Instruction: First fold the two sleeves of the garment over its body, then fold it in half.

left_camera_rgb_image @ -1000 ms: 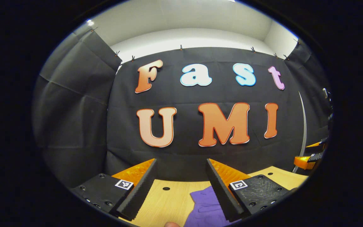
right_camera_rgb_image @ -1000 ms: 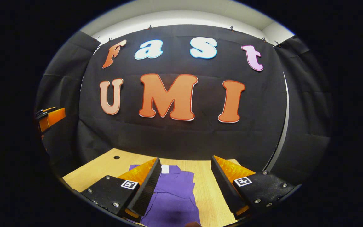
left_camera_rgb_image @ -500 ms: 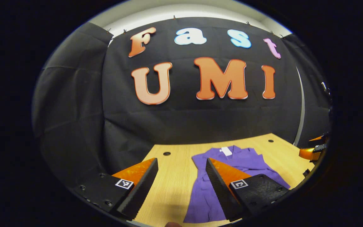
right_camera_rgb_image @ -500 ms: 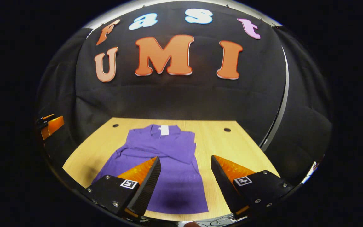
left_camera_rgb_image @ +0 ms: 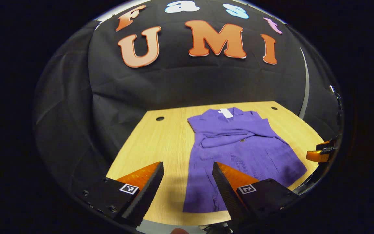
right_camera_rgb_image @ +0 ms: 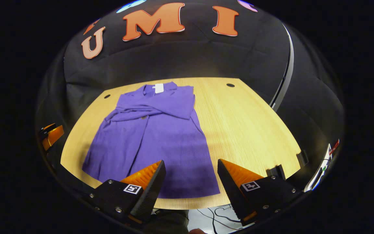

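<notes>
One light wooden table (right_camera_rgb_image: 245, 123), booth wall of black cloth behind its far edge; three round holes (right_camera_rgb_image: 230, 85) counted in the top, two near the far left and far right corners in the right gripper view, with the far-left one (left_camera_rgb_image: 160, 118) also seen in the left gripper view. One purple garment (right_camera_rgb_image: 154, 136) lies flat on the table, collar toward the far edge, hem reaching almost to the near edge; it sits left of centre in the right gripper view, right of centre (left_camera_rgb_image: 239, 146) in the left gripper view. Both sleeves (right_camera_rgb_image: 161, 109) already lie crossed over the chest. One white neck label (right_camera_rgb_image: 158, 88) at the collar, writing too small to read. Left gripper (left_camera_rgb_image: 187, 188): jaws spread wide, holding nothing, above the near edge with the garment's hem corner between and beyond the fingers. Right gripper (right_camera_rgb_image: 190, 185): jaws likewise spread, holding nothing, above the near edge at the hem's right corner. Each finger carries one small square black-and-white marker (right_camera_rgb_image: 132, 188). Cables (right_camera_rgb_image: 218, 216) are visible below the near edge.
</notes>
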`<action>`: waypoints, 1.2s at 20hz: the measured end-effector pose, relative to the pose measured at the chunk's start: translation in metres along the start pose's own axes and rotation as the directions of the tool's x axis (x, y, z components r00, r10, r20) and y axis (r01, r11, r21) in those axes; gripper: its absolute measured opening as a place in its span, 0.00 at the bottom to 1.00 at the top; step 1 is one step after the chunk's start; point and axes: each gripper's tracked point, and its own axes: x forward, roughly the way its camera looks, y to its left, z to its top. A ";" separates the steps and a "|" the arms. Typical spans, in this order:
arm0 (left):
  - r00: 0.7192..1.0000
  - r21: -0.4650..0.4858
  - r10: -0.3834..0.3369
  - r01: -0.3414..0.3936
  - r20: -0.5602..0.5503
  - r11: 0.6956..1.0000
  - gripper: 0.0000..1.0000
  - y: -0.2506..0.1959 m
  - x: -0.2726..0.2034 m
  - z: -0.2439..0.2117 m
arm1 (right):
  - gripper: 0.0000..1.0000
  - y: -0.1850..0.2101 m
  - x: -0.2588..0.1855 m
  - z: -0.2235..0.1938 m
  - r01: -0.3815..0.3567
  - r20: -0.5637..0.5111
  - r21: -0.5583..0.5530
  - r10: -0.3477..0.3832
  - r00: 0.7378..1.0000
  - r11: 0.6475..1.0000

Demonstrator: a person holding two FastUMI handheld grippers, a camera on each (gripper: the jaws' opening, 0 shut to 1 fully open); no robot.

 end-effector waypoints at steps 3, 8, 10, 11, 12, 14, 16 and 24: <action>0.994 -0.004 -0.018 0.017 -0.110 1.000 0.95 -0.009 0.013 -0.033 | 0.96 -0.009 0.014 -0.025 0.007 -0.080 0.025 -0.005 0.997 1.000; 0.957 -0.032 -0.045 0.037 -0.287 0.999 0.97 -0.021 0.032 -0.071 | 0.96 -0.017 0.029 -0.049 0.022 -0.178 -0.009 -0.023 0.984 1.000; 0.939 -0.054 -0.060 0.044 -0.340 0.998 0.96 -0.020 0.030 -0.078 | 0.96 -0.017 0.033 -0.054 0.027 -0.201 -0.025 -0.031 0.979 0.999; 0.930 -0.067 -0.059 0.037 -0.362 0.997 0.97 -0.018 0.031 -0.080 | 0.96 -0.016 0.035 -0.056 0.024 -0.212 -0.028 -0.030 0.977 0.999; 0.917 -0.081 -0.061 0.031 -0.395 0.996 0.97 -0.016 0.033 -0.084 | 0.96 -0.016 0.037 -0.057 0.024 -0.223 -0.032 -0.031 0.974 0.999; 0.887 -0.111 -0.082 0.035 -0.455 0.993 0.97 -0.018 0.037 -0.097 | 0.96 -0.014 0.040 -0.063 0.018 -0.252 -0.039 -0.028 0.967 0.999; 0.859 -0.126 -0.100 0.042 -0.501 0.991 0.97 -0.022 0.044 -0.110 | 0.96 -0.012 0.043 -0.068 0.013 -0.282 -0.049 -0.027 0.959 0.999; 0.777 -0.126 -0.089 0.012 -0.623 0.992 0.96 -0.025 0.063 -0.141 | 0.97 -0.009 0.048 -0.080 0.002 -0.330 -0.032 -0.013 0.944 0.999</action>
